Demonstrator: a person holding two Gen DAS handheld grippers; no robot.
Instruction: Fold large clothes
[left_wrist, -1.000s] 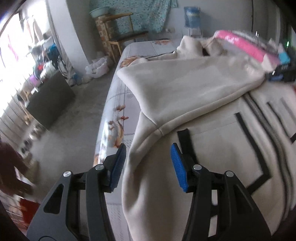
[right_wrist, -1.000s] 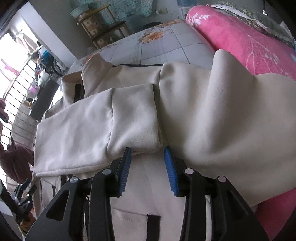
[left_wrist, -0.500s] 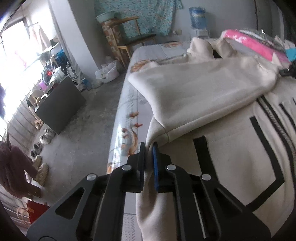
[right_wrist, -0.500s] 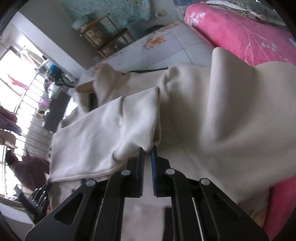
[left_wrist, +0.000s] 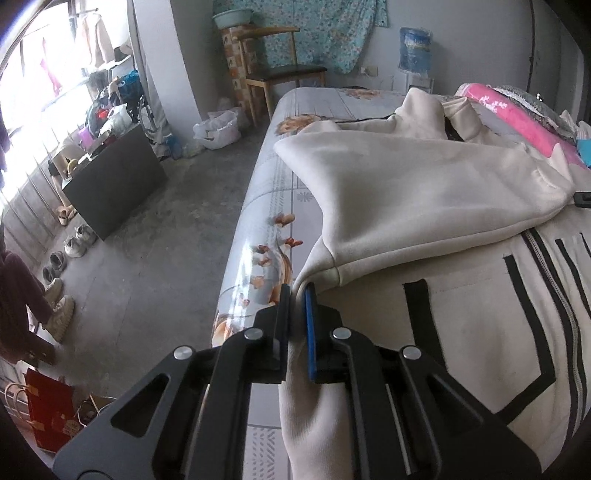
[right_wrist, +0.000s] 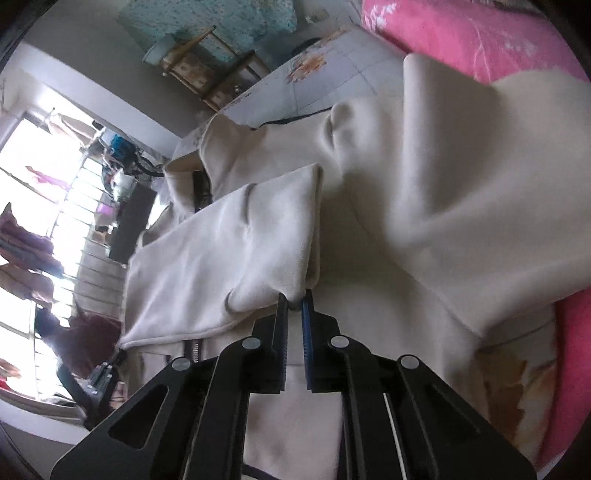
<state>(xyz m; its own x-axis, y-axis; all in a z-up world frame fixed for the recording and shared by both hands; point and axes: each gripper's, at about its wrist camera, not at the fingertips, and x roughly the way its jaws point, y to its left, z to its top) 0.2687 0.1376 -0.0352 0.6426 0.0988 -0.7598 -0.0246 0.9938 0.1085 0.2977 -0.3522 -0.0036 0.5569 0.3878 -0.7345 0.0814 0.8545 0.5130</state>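
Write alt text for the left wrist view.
The left gripper is shut on the edge of a cream zip-up jacket with black stripes, spread on a floral-sheeted bed. One sleeve lies folded across the jacket; a wooden chair stands beyond.

A wooden chair (left_wrist: 284, 70), water jug (left_wrist: 415, 50) and shoes (left_wrist: 79, 236) surround the bed (left_wrist: 266, 229).

Left view: from my left fingers, close, along jacket (left_wrist: 424, 192) toward chair (left_wrist: 284, 74).
Right view: close over jacket (right_wrist: 424, 184), rolled.
Shared: jacket.
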